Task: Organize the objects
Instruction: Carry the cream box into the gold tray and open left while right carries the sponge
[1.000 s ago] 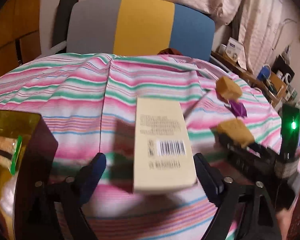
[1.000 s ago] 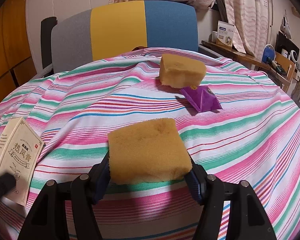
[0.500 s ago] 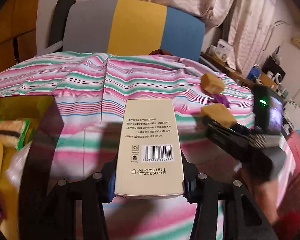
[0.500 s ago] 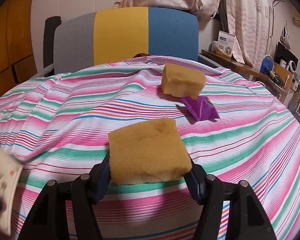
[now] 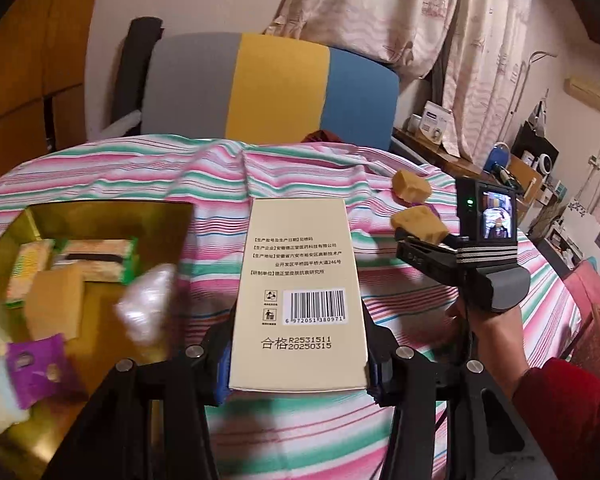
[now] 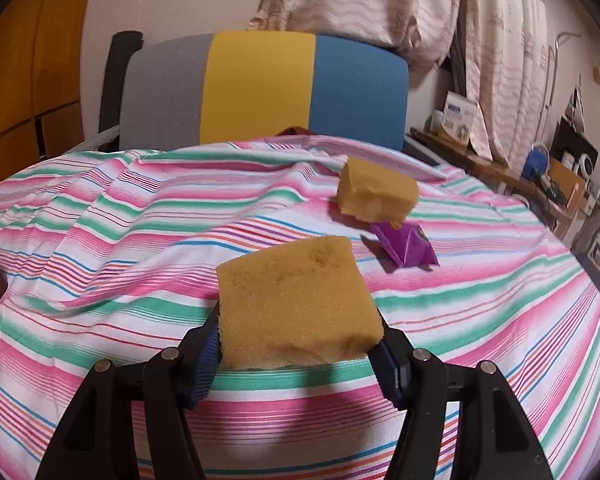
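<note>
Carrying step, I judge: left gripper (image 5: 298,364) fingers clamp the box (image 5: 300,292) beside the tray (image 5: 100,216), right gripper (image 6: 300,354) pinches a sponge (image 6: 296,300) above the bed (image 6: 140,220); next, lowering each into the tray.

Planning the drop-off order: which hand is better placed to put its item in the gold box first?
Left: its gripper, clamping the cream carton, is beside the gold box; the right's sponge is farther off.

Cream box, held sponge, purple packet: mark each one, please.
cream box (image 5: 300,288): left wrist view, barcode face.
held sponge (image 6: 296,300): right wrist view, top face.
purple packet (image 6: 410,246): right wrist view, middle of wrapper.
</note>
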A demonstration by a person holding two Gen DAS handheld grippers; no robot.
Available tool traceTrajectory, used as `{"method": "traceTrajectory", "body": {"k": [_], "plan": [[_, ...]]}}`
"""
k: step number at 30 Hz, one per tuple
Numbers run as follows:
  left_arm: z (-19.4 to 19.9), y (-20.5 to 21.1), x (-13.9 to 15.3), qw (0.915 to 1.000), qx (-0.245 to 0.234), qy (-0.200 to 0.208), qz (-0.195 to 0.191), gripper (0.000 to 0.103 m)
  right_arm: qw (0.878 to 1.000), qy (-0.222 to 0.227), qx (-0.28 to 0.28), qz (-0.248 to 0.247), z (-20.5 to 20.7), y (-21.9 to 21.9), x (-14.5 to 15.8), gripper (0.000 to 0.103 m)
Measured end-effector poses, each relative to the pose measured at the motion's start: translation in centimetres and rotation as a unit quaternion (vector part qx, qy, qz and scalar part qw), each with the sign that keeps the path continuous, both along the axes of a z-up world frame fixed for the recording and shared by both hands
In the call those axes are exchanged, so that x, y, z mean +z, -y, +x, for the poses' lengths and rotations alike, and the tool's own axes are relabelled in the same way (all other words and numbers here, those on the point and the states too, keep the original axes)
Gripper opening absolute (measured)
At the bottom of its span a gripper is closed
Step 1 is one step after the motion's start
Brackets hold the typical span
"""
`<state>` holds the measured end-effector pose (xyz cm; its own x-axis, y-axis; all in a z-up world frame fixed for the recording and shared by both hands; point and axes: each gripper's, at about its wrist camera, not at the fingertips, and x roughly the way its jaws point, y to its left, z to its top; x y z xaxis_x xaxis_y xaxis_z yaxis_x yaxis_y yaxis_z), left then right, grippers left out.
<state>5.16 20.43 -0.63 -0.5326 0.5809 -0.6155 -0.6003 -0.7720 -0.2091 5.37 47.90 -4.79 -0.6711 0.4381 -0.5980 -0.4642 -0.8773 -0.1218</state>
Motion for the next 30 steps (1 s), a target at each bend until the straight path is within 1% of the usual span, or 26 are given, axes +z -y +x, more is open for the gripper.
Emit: {"method": "traceTrajectory", "body": {"k": [4, 6, 9, 11, 14, 18, 21, 24, 27, 28, 30], "plan": [[-0.4, 2.7, 0.0, 0.9998, 0.015, 0.009, -0.008, 0.05, 1.0, 0.001, 0.01, 0.013, -0.2, 0.6, 0.2, 0.066], [-0.9, 4.5, -0.2, 0.9995, 0.017, 0.025, -0.009, 0.051, 1.0, 0.001, 0.011, 0.011, -0.2, 0.6, 0.2, 0.066], [-1.4, 6.5, -0.5, 0.9975, -0.011, 0.067, 0.018, 0.053, 1.0, -0.005, 0.01, 0.009, 0.1, 0.5, 0.4, 0.066], [-1.6, 7.5, -0.4, 0.9958, -0.012, 0.084, 0.036, 0.053, 1.0, -0.01, 0.01, 0.012, 0.3, 0.6, 0.5, 0.066], [-1.5, 8.7, 0.3, 0.9944, -0.014, 0.088, 0.056, 0.052, 1.0, -0.012, 0.008, 0.017, 0.4, 0.8, 0.6, 0.066], [-2.1, 10.5, 0.4, 0.9916, 0.0, 0.107, 0.073, 0.05, 0.999, -0.015, 0.009, 0.027, 0.6, 1.1, 0.9, 0.066], [-2.8, 11.9, -0.4, 0.9914, 0.018, 0.115, 0.059, 0.051, 0.999, -0.022, 0.017, 0.036, 0.9, 1.7, 1.2, 0.066], [-3.6, 13.5, -1.6, 0.9884, 0.035, 0.14, 0.048, 0.051, 0.999, -0.018, 0.032, 0.037, 1.1, 2.3, 1.4, 0.066], [-4.1, 14.6, -2.8, 0.9862, 0.046, 0.157, 0.026, 0.051, 0.998, -0.02, 0.049, 0.036, 1.6, 3.1, 1.9, 0.066], [-4.2, 14.9, -3.0, 0.9859, 0.049, 0.158, 0.022, 0.05, 0.998, -0.022, 0.054, 0.032, 1.9, 3.3, 2.1, 0.066], [-4.1, 15.1, -3.0, 0.9881, 0.043, 0.148, 0.006, 0.051, 0.997, -0.033, 0.066, 0.014, 2.5, 4.0, 2.6, 0.066]]}}
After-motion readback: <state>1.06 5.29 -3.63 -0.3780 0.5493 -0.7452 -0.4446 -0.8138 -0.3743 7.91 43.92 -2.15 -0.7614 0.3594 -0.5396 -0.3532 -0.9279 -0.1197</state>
